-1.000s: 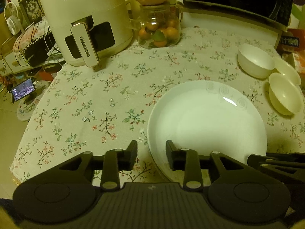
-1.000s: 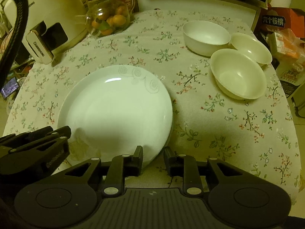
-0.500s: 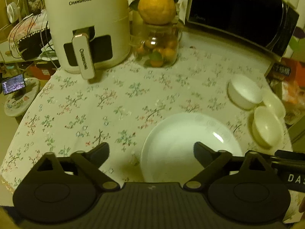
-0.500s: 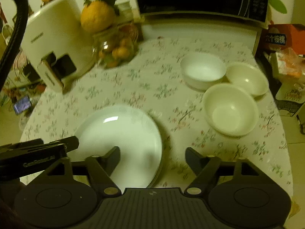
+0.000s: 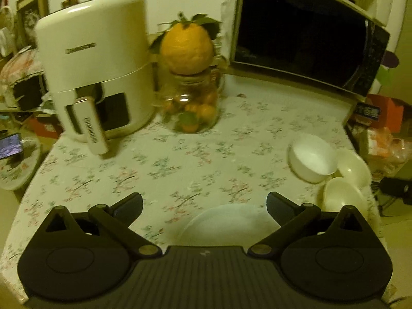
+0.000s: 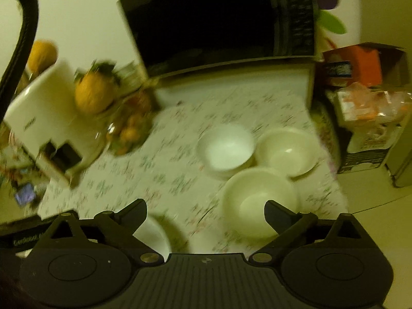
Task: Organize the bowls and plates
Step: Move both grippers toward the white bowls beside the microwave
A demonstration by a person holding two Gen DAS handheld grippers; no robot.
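Observation:
A white plate (image 5: 226, 222) lies on the floral tablecloth at the near edge, partly hidden under my left gripper (image 5: 204, 204), which is open, empty and raised above it. In the right wrist view only a part of the plate (image 6: 153, 233) shows at lower left. Three white bowls stand close together at the right: a deep one (image 6: 225, 150), a shallow one behind it (image 6: 287, 152) and a near one (image 6: 260, 202). My right gripper (image 6: 205, 212) is open and empty, above the table just in front of the near bowl. The bowls also show in the left wrist view (image 5: 312, 157).
A white air fryer (image 5: 95, 82) stands at the back left, a glass jar of small oranges (image 5: 191, 105) with a large citrus on top beside it, and a black microwave (image 5: 303, 38) at the back right. Boxes and packets (image 6: 368, 97) sit off the table's right edge.
Both grippers opened, let go of the plate and pulled up and back from it. The right gripper has swung right toward the bowls. The plate stays on the table.

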